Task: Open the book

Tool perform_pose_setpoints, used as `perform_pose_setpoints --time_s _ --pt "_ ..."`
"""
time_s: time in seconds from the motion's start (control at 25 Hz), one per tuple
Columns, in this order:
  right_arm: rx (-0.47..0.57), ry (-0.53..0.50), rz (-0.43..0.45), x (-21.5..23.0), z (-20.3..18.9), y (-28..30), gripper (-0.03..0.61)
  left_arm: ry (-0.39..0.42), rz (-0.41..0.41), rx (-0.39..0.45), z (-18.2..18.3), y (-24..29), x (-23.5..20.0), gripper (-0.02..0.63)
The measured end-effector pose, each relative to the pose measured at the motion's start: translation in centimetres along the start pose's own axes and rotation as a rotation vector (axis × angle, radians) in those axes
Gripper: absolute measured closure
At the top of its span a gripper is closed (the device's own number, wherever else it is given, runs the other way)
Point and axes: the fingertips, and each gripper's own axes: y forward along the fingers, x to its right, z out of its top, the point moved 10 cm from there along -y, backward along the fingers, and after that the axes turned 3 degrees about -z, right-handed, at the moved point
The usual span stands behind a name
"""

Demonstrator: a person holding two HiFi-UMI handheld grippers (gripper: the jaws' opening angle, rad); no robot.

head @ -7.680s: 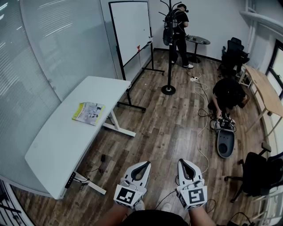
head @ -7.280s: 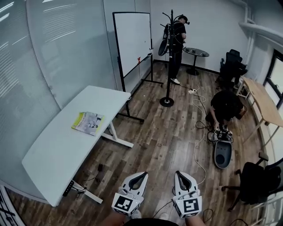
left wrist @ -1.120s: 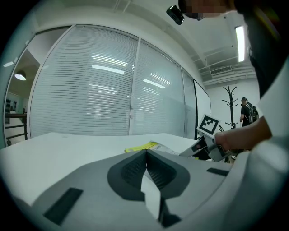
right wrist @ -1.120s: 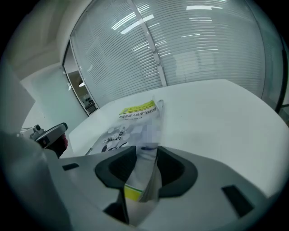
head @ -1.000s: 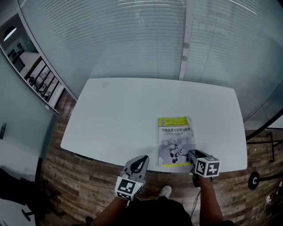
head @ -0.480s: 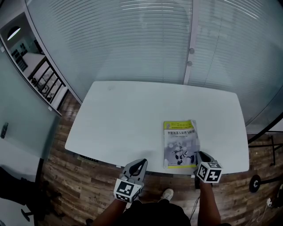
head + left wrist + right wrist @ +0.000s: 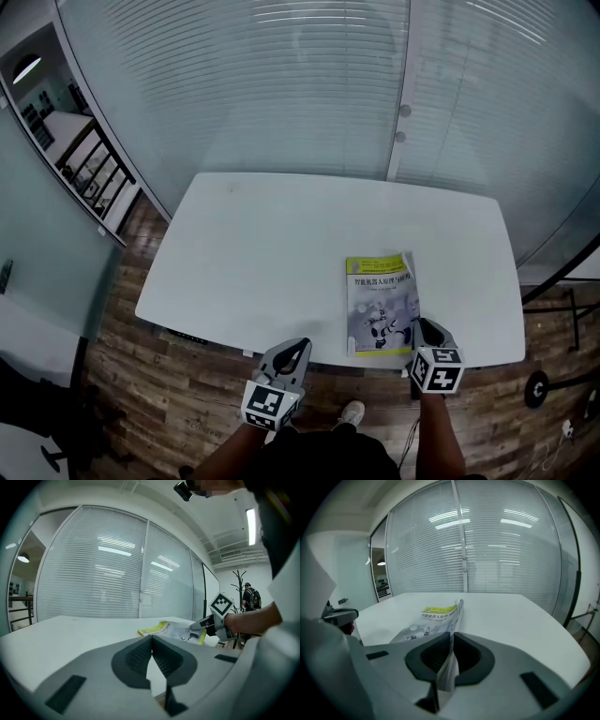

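So the right gripper [image 7: 424,328] has just been closing its jaws and now pinches the cover at the near right corner of the book [image 7: 380,302], which lies by the table's [image 7: 281,234] front edge. Looks like the opening can start. The left gripper [image 7: 292,349] hovers off the edge, jaws together, empty.

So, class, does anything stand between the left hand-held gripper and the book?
Nothing visible does: only bare table lies between the left hand-held gripper, its jaws shut, and the book.
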Motion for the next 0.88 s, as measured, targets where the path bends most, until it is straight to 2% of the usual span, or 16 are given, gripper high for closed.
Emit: perform_pose_setpoints --time_s 0.12,0.28,0.4,0.6,0.72,0.88 --pt "0.023 -0.050 -0.013 -0.7 0.8 -0.4 0.549 -0.008 0.024 -0.010 -0.3 -0.4 -0.7 0.600" --pt "0.059 -0.097 -0.009 -2.1 2.2 -1.4 0.552 0.008 0.023 0.035 0.1 -0.9 -1.3 0.600" --pt "0.089 -0.133 0.000 -3.2 3.7 -2.2 0.554 -0.010 0.028 0.030 -0.2 -1.4 -1.4 0.600" --pt "0.143 -0.247 -0.001 -5.9 5.6 -3.3 0.555 -0.015 0.035 0.040 -0.2 -2.2 -1.8 0.600" --pt "0.178 -0.333 -0.010 -8.1 6.4 -4.1 0.557 -0.027 0.040 0.028 -0.4 -2.9 -2.1 0.600" --pt "0.217 -0.535 -0.051 -12.0 7.0 -4.9 0.557 -0.032 0.052 0.026 -0.5 -3.9 -2.6 0.600"
